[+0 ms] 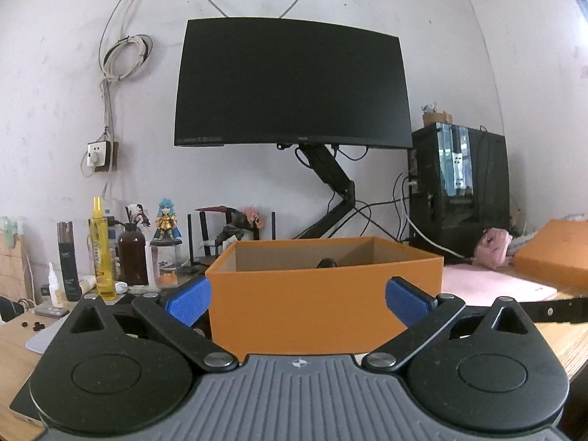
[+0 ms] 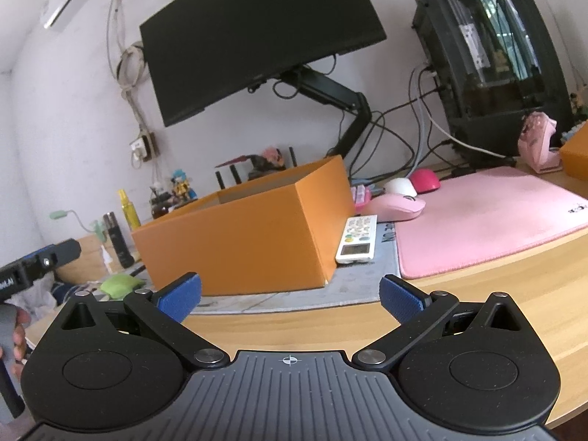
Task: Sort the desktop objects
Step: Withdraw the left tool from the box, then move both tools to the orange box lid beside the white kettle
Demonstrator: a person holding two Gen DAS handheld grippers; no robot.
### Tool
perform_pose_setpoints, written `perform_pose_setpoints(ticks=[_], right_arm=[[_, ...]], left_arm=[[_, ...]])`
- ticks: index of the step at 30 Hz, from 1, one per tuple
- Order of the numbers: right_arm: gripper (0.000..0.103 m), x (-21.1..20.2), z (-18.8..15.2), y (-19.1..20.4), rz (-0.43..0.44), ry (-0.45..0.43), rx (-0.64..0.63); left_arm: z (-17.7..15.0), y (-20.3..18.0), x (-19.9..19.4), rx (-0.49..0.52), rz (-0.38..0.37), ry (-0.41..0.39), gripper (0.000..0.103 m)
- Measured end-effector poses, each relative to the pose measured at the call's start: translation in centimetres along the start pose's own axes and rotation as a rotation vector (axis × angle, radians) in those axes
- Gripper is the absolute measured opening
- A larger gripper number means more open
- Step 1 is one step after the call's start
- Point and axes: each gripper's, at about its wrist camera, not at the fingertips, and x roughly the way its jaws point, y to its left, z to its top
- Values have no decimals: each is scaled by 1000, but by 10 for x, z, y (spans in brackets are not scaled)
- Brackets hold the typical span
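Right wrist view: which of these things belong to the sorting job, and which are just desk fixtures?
Likely job items: open orange cardboard box; white remote control; pink computer mouse; white mouse; magenta mouse.

Likely fixtures: black curved monitor; black PC tower; pink desk mat.

A home computer desk: monitor (image 1: pixel 292 84) on an arm, PC tower (image 1: pixel 461 183), anime figurines (image 1: pixel 167 222), pink mousepad (image 2: pixel 488 217).

Orange box (image 2: pixel 235 242): open-topped, upright on a grey mat. White remote (image 2: pixel 357 239): flat, face up, just beside the box's right side. Pink mouse (image 2: pixel 398 208), white mouse (image 2: pixel 400 186) and magenta mouse (image 2: pixel 425 180): clustered behind the remote.
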Motion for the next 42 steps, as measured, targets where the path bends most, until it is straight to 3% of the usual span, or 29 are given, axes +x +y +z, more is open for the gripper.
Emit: perform_pose_setpoints(ticks=[14, 21, 33, 42], right_arm=[[103, -14, 5, -3, -21, -34, -1], [103, -21, 23, -21, -53, -77, -2], [103, -65, 60, -64, -184, -208, 36], [103, -117, 90, -128, -394, -342, 142]], left_arm=[[4, -12, 8, -11, -46, 16, 103], [19, -29, 21, -29, -103, -6, 103], [58, -96, 68, 12, -303, -32, 103], [108, -180, 114, 115, -523, -84, 103]])
